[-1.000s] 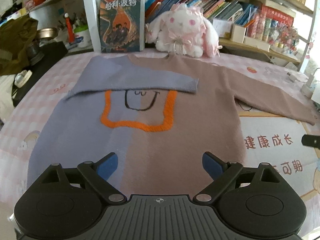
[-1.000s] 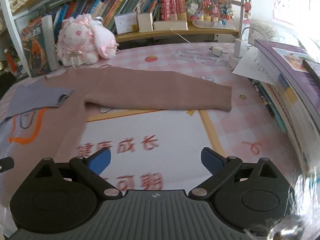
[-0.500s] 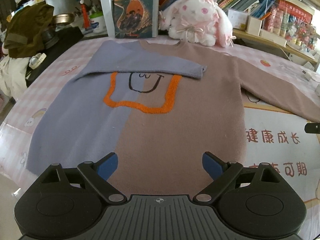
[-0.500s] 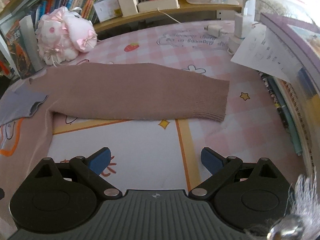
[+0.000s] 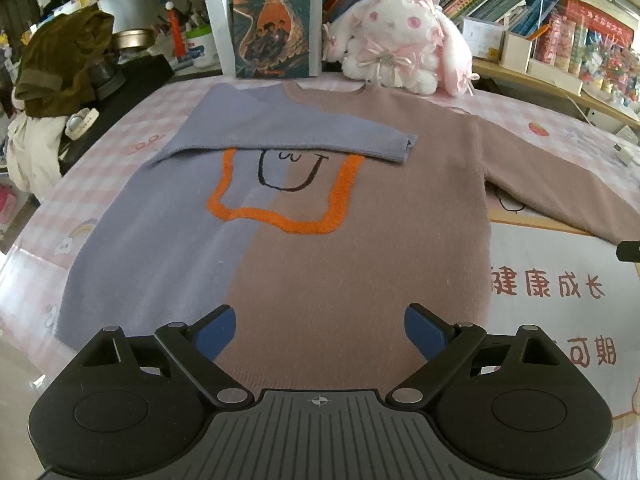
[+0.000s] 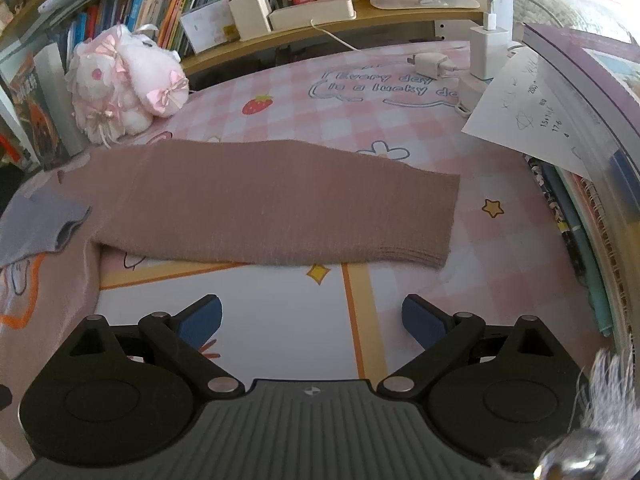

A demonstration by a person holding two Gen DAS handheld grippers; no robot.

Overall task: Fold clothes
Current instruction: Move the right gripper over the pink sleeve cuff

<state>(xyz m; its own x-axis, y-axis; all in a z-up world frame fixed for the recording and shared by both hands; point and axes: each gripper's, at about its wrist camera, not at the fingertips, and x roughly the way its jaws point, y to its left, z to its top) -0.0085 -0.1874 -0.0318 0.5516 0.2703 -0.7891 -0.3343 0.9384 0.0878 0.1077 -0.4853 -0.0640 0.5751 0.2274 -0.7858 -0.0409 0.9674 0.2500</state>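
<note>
A sweater [image 5: 320,264], half lavender and half dusty pink with an orange outline and a black smile, lies flat on a pink checked cloth. Its lavender sleeve [image 5: 304,136] is folded across the chest. The pink sleeve [image 6: 280,216] stretches out to the right, cuff [image 6: 436,220] flat on the cloth. My left gripper [image 5: 320,328] hangs open above the sweater's hem, holding nothing. In the right wrist view my right gripper [image 6: 312,320] is open just short of the pink sleeve, over the white part of the mat.
A plush rabbit [image 5: 400,56] and a standing book [image 5: 276,20] sit behind the collar. Dark clothing [image 5: 60,64] is piled at the left. Chargers [image 6: 480,48], a paper sheet [image 6: 532,120] and stacked books [image 6: 600,200] crowd the right edge.
The right gripper has advanced toward the pink sleeve, which now fills more of its view. The left gripper has drawn back and lifted a little. Both stay open.
</note>
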